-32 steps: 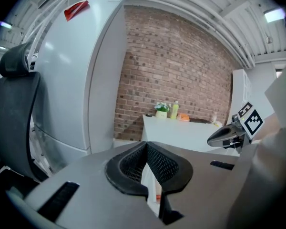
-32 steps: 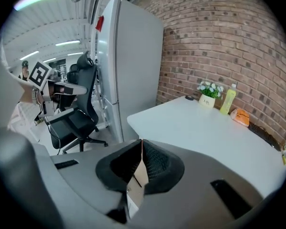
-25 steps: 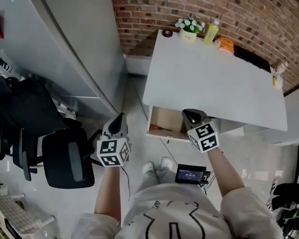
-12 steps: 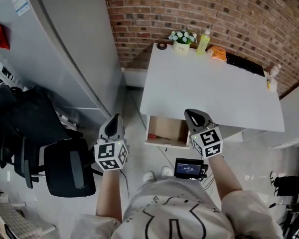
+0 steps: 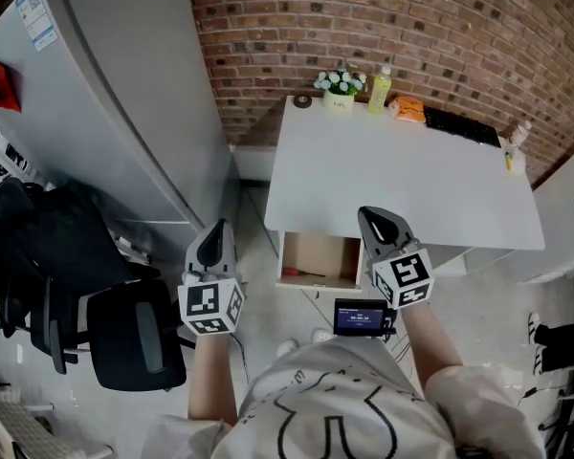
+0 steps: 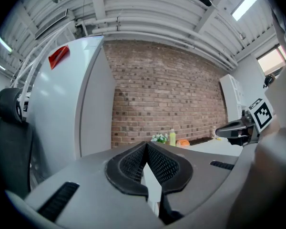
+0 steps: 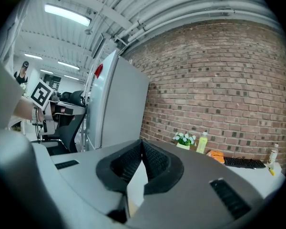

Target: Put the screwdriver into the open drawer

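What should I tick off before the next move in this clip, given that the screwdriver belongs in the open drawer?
1. Drawer open: ok. The drawer under the white desk is pulled out.
2. Screwdriver located: cannot tell. A thin red item lies at the drawer's front edge, too small to identify.
3. Left gripper free: ok. Its jaws are together with nothing between them.
4. Right gripper free: ok. Its jaws are together and it is empty.
5. Grippers at the drawer: not ok. Both are held short of it, in front of the person.
6. Way to the drawer: ok. The chair stands off to the left.
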A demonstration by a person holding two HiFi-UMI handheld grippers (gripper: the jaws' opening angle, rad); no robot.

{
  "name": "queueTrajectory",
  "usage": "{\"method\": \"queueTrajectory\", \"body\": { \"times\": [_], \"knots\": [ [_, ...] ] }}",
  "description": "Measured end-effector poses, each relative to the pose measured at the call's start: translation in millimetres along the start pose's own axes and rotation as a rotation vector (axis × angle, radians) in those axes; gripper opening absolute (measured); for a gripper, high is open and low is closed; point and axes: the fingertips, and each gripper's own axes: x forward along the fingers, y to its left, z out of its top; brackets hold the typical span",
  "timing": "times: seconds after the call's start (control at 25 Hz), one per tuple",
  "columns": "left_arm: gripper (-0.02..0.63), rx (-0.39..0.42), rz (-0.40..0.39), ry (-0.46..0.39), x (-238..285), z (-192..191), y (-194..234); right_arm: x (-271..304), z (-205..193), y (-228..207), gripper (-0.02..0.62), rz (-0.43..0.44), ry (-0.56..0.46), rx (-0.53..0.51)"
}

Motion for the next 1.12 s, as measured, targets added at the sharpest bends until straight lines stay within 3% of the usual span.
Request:
{"method": "queueTrajectory", "body": {
  "times": [1.12],
  "knots": [
    [0.011,0.039,-0.046,-0.054,7.1,20.2,-17.4,-11.1,11.6,-5.0,0.018,-0.046,-0.07,0.006]
  ]
}}
